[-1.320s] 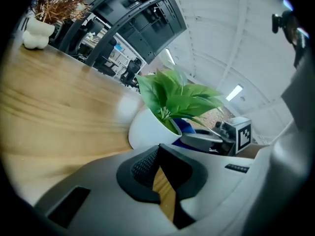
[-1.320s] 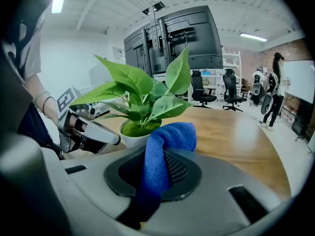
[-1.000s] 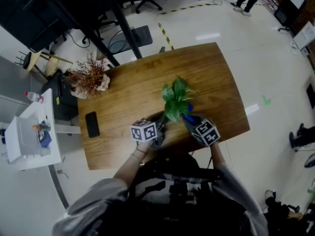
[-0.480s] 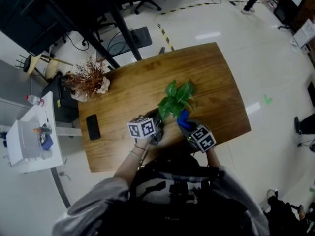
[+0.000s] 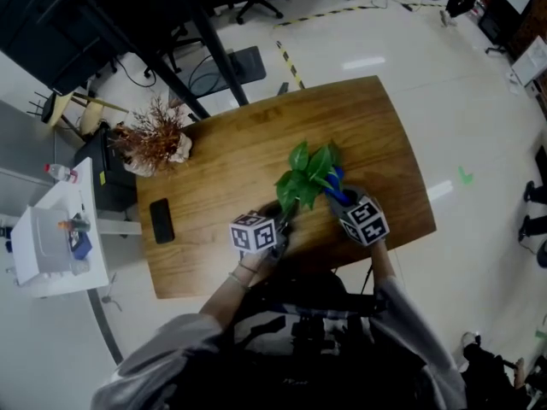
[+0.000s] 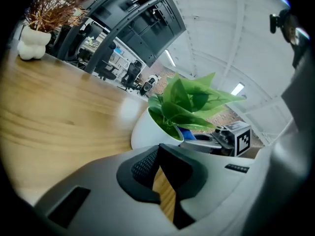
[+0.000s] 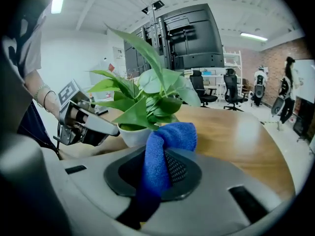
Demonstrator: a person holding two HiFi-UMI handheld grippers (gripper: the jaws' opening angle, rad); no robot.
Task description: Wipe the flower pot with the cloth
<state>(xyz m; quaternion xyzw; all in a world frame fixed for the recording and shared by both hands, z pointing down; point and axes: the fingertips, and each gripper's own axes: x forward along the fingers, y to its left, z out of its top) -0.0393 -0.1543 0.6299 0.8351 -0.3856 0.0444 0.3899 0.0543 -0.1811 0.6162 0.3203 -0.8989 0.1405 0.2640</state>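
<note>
A green leafy plant (image 5: 306, 176) stands in a white flower pot (image 6: 147, 129) near the front edge of the wooden table (image 5: 231, 156). From above, the leaves hide most of the pot. My right gripper (image 5: 340, 196) is shut on a blue cloth (image 5: 336, 182) at the pot's right side. In the right gripper view the cloth (image 7: 167, 136) bulges out of the jaws just short of the pot (image 7: 130, 134). My left gripper (image 5: 280, 225) is at the pot's left side, shut with nothing in it, tips close to the pot wall (image 6: 158, 149).
A dried reddish plant in a white vase (image 5: 154, 139) stands at the table's far left corner. A black phone (image 5: 160, 218) lies near the left edge. A white cart (image 5: 51, 237) stands left of the table, with dark desks and office chairs behind.
My right gripper has carried the cloth from the pot's front round its right side, farther from me. The left gripper shifted slightly toward me. The leaves turned a little.
</note>
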